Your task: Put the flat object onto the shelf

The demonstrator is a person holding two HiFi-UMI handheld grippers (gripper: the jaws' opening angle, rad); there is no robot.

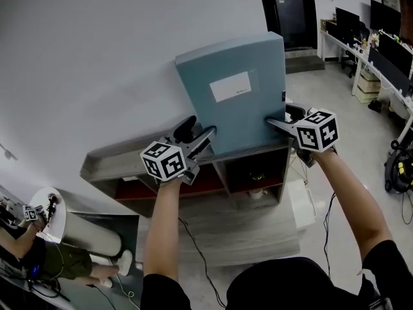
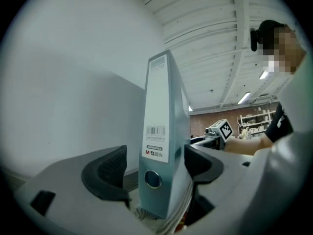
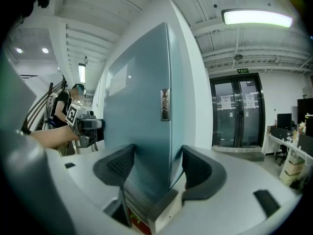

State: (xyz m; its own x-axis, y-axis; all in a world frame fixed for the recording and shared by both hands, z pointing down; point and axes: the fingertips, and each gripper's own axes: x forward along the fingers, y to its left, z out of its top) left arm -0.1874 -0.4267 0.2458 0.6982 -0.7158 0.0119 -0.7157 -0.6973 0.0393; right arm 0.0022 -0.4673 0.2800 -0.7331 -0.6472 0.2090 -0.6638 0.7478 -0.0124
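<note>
In the head view, the binder's (image 1: 235, 92) lower corners are disappearing behind the left gripper (image 1: 201, 129) at 7 o'clock and the right gripper (image 1: 284, 117) at 5 o'clock. The print on its white label (image 1: 230, 86) is showing too small to read. Something small in the shelf's (image 1: 103, 163) right compartment is sitting too dark to name. A person (image 1: 45, 260) at 8 o'clock is being cut off by the picture's edge. In the left gripper view the binder is covering part of the right-hand pad (image 2: 200, 163), so contact there is not showing. In both gripper views the gripper bodies are hiding the binder's foot.
</note>
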